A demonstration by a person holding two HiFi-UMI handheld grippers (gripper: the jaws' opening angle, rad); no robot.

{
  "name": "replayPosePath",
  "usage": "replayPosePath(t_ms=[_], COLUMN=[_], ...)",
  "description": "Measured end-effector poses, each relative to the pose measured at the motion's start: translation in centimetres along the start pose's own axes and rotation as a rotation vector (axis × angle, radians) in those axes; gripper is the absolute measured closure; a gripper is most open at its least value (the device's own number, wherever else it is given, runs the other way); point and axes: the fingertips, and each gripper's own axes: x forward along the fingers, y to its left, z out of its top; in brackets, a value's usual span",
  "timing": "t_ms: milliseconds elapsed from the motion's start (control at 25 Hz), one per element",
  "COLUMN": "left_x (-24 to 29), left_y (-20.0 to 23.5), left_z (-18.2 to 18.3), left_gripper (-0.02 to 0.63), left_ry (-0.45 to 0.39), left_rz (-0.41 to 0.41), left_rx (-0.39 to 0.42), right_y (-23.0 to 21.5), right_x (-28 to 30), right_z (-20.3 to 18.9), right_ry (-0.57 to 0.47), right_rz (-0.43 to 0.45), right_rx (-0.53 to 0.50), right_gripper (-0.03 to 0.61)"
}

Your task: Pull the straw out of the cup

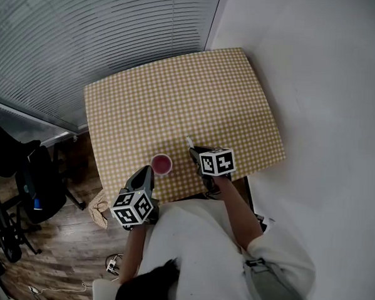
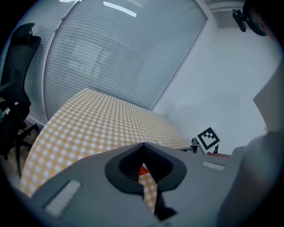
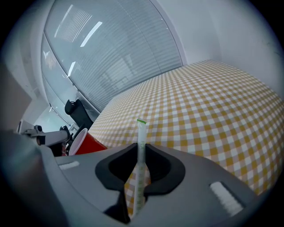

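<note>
Pinching the straw (image 3: 141, 131), the right gripper (image 3: 141, 148) points it to twelve o'clock, clear of the red cup (image 3: 84, 142) at its nine o'clock. The left gripper (image 1: 146, 171), jaws together, sits nearer the cup.

Cup (image 1: 161, 164): red with a pale rim, upright, mouth open, no straw inside; stands near the surface's (image 1: 178, 95) near edge.
Straw (image 3: 141, 150): slim, white, green at the top; upright, clear of the cup, pinched between the right gripper's (image 1: 193, 153) jaws, just right of the cup.
</note>
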Motion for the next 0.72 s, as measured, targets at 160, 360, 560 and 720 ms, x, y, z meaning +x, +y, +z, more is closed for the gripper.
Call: replayPosePath(t_ms=[160, 360, 560, 720], left_x=[0.0, -0.1, -0.5, -0.6], left_y=[0.1, -0.1, 0.6, 0.7], left_z=[-0.2, -0.2, -0.3, -0.2], left_gripper=[0.597, 0.597, 0.597, 0.597], left_ry=[0.000, -0.003, 0.007, -0.006], left_rz=[-0.001, -0.008, 0.029, 0.010], left_rx=[-0.001, 0.001, -0.001, -0.011], right_y=[0.0, 0.0, 0.4, 0.6], right_x=[0.1, -0.1, -1.0, -1.8], right_z=[-0.4, -0.6, 0.0, 0.5], right_ry=[-0.002, -0.013, -0.047, -0.081], right_rz=[0.003, 0.005, -0.007, -0.012], right_rx=[0.009, 0.022, 0.008, -0.004], right_gripper=[0.494, 0.465, 0.453, 0.448])
